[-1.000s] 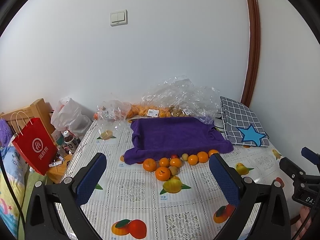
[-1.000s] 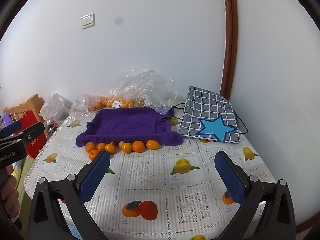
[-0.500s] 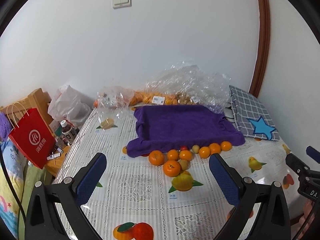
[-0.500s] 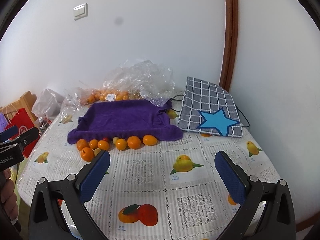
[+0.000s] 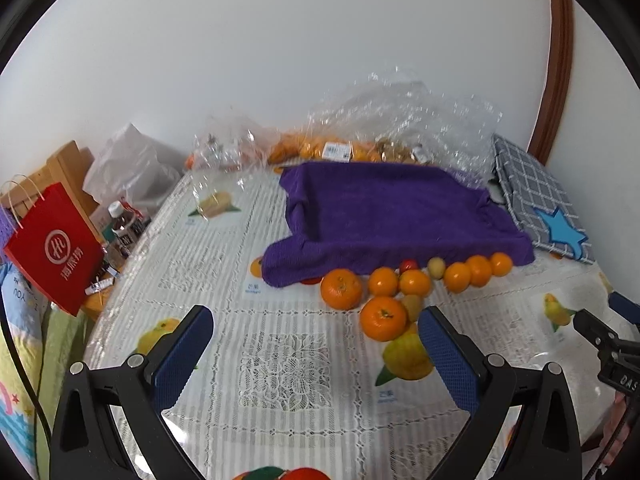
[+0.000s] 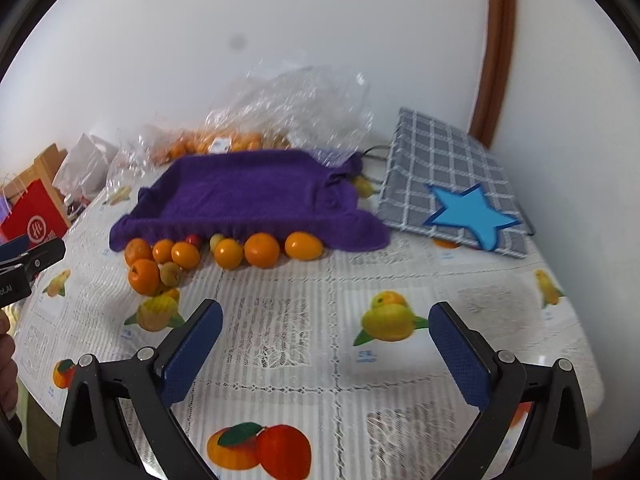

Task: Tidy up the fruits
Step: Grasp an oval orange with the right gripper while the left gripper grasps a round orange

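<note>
A purple towel-lined tray (image 5: 384,208) sits on the table; it also shows in the right wrist view (image 6: 248,196). Several oranges (image 5: 382,318) (image 6: 262,250), a small red fruit (image 5: 409,266) and small yellow fruits (image 5: 436,267) lie along its front edge. My left gripper (image 5: 316,340) is open and empty, just in front of and left of the nearest orange. My right gripper (image 6: 326,336) is open and empty, over the tablecloth short of the fruit row.
Clear plastic bags with more oranges (image 5: 320,148) lie behind the tray. A grey checked bag with a blue star (image 6: 452,192) lies to the right. A red paper bag (image 5: 56,248) and bottles stand off the table's left edge. The tablecloth (image 6: 288,340) has printed fruit pictures.
Both grippers have moved forward and down toward the fruit row; the tray and oranges look larger and closer. Both stay open and empty.
</note>
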Motion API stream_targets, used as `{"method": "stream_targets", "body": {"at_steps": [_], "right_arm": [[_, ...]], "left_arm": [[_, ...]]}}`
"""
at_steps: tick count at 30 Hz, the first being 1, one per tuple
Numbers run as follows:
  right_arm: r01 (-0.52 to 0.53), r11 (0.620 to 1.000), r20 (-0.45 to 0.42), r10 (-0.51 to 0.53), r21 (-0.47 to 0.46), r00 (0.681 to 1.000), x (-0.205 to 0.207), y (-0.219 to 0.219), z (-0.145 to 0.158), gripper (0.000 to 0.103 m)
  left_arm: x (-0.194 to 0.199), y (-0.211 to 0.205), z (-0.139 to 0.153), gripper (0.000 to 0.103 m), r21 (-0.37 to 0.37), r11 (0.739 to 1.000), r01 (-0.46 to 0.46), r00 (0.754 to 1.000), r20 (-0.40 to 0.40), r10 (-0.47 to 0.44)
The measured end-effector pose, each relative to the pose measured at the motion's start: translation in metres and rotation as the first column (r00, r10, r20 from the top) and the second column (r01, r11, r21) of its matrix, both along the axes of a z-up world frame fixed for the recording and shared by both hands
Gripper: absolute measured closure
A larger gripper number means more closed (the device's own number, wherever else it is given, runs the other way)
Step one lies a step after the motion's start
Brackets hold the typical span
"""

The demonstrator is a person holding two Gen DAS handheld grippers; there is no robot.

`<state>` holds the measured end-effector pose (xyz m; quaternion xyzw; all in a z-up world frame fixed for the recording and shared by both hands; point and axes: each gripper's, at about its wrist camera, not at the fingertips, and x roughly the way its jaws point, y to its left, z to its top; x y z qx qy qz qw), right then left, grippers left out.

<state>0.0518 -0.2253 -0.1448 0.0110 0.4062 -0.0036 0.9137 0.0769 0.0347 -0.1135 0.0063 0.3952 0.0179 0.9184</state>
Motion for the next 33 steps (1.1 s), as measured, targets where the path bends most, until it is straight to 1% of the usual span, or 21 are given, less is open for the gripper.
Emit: {"method": "stream_targets", "body": {"at_steps": [1, 4, 6, 9, 11, 13, 16, 17, 19, 20, 21, 22, 24, 25, 26, 27, 28, 29, 33], "right_arm": [[-0.005, 1.0, -0.005, 0.005, 0.01, 1.0, 0.004, 0.0, -0.005, 0.008], [-0.01, 0.999, -0.047, 0.012, 0.049, 0.999, 0.018, -0.001, -0.024, 0.008], [-0.015, 0.997, -0.064, 0.02, 0.073, 0.998, 0.027, -0.002, -0.036, 0.008], [-0.026, 0.993, -0.067, 0.034, 0.114, 0.997, 0.036, -0.003, -0.047, 0.013], [-0.023, 0.994, -0.08, 0.032, 0.105, 0.996, 0.042, -0.001, -0.054, 0.019], [-0.019, 0.997, -0.092, 0.026, 0.076, 0.995, 0.049, 0.001, -0.061, 0.027], [-0.026, 0.998, -0.108, 0.033, 0.06, 0.994, 0.057, 0.002, -0.068, 0.032], [-0.03, 0.998, -0.111, 0.037, 0.06, 0.993, 0.059, 0.002, -0.07, 0.032], [-0.033, 0.998, -0.108, 0.04, 0.06, 0.993, 0.063, 0.001, -0.073, 0.035], [-0.032, 0.998, -0.107, 0.039, 0.059, 0.994, 0.065, 0.0, -0.074, 0.036], [-0.035, 0.997, -0.108, 0.042, 0.066, 0.993, 0.067, 0.0, -0.075, 0.04], [-0.038, 0.996, -0.111, 0.046, 0.075, 0.993, 0.07, -0.001, -0.076, 0.043], [-0.04, 0.995, -0.118, 0.05, 0.088, 0.992, 0.075, -0.003, -0.077, 0.045], [-0.041, 0.995, -0.12, 0.051, 0.09, 0.991, 0.078, -0.004, -0.078, 0.048], [-0.042, 0.995, -0.124, 0.053, 0.091, 0.991, 0.08, -0.004, -0.079, 0.049], [-0.044, 0.995, -0.128, 0.056, 0.093, 0.99, 0.083, -0.005, -0.08, 0.053], [-0.047, 0.994, -0.13, 0.059, 0.094, 0.99, 0.085, -0.005, -0.081, 0.056], [-0.051, 0.994, -0.132, 0.063, 0.095, 0.989, 0.088, -0.005, -0.082, 0.056], [-0.071, 0.993, -0.129, 0.083, 0.094, 0.988, 0.099, -0.004, -0.083, 0.057]], "left_arm": [[0.005, 0.0, -0.008, 0.0, -0.001, 1.0, 0.003, 1.0, -0.015, -0.003], [0.014, -0.001, -0.024, 0.001, -0.019, 1.0, 0.018, 0.999, -0.049, -0.019], [0.019, -0.003, -0.033, 0.003, -0.031, 0.999, 0.031, 0.997, -0.068, -0.033], [0.029, -0.01, -0.048, 0.009, -0.05, 0.997, 0.062, 0.993, -0.102, -0.067], [0.035, -0.015, -0.056, 0.011, -0.059, 0.995, 0.085, 0.989, -0.117, -0.092], [0.04, -0.016, -0.061, 0.014, -0.075, 0.992, 0.1, 0.986, -0.125, -0.109], [0.046, -0.019, -0.068, 0.019, -0.112, 0.986, 0.123, 0.981, -0.139, -0.138], [0.048, -0.021, -0.07, 0.022, -0.126, 0.983, 0.134, 0.978, -0.145, -0.152], [0.051, -0.025, -0.074, 0.025, -0.144, 0.978, 0.152, 0.972, -0.156, -0.174], [0.053, -0.027, -0.076, 0.028, -0.146, 0.977, 0.157, 0.97, -0.161, -0.18], [0.055, -0.028, -0.078, 0.034, -0.148, 0.975, 0.163, 0.968, -0.165, -0.187], [0.057, -0.03, -0.08, 0.037, -0.154, 0.973, 0.17, 0.965, -0.172, -0.196], [0.061, -0.031, -0.083, 0.046, -0.169, 0.97, 0.173, 0.962, -0.184, -0.204], [0.063, -0.031, -0.085, 0.049, -0.178, 0.969, 0.174, 0.96, -0.19, -0.207], [0.064, -0.031, -0.087, 0.056, -0.189, 0.966, 0.176, 0.958, -0.194, -0.212], [0.066, -0.03, -0.087, 0.061, -0.199, 0.963, 0.179, 0.956, -0.195, -0.218], [0.067, -0.029, -0.088, 0.061, -0.214, 0.96, 0.183, 0.955, -0.195, -0.225], [0.067, -0.029, -0.087, 0.062, -0.22, 0.958, 0.184, 0.954, -0.194, -0.228], [0.067, -0.023, -0.083, 0.062, -0.218, 0.96, 0.177, 0.956, -0.193, -0.22]]}}
